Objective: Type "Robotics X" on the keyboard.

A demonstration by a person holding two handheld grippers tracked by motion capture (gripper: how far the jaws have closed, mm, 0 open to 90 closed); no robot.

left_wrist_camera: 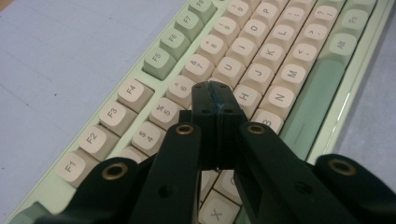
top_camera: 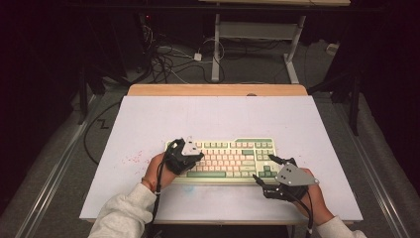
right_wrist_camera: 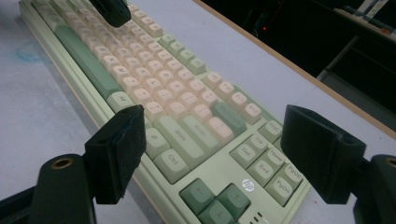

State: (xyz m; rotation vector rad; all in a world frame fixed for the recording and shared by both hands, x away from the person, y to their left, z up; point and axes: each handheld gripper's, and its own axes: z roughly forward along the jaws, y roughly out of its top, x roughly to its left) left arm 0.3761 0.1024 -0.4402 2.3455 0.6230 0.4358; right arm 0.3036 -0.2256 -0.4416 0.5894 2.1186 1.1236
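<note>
**Keyboard lies crosswise on the tabletop, one gripper on its keys**

Dark surroundings ring a pale tabletop [top_camera: 218, 114] with a wooden strip along its far edge; beyond it, cables lie on the floor around a white desk frame [top_camera: 257, 34]. Faint red specks [top_camera: 132, 159] mark the surface to the left of the work.

On the near half of the tabletop sits a mechanical keyboard [top_camera: 233, 156] with a light green case, cream letter keys and darker green modifier keys. Its long axis runs left to right across the tabletop, parallel to the near edge, with the function row on the far side and the green space bar [top_camera: 206, 174] toward the person. The arrow keys and the navigation cluster are at its right end.

The left gripper [left_wrist_camera: 216, 100] is over the left part of the keyboard, its two black jaws pressed together with nothing between them. In the left gripper view the joined tips sit over the cream keys around G and H, with the 6 key just beyond; whether they press a key I cannot tell.

The right gripper [right_wrist_camera: 212, 154] hovers near the keyboard's right front corner, jaws spread wide and empty. In the right gripper view the Ctrl and Shift keys, the arrow keys [right_wrist_camera: 217, 198] and the Del/End/PgDn block lie between the jaws.

Both sleeves [top_camera: 124, 213] are light grey.
</note>
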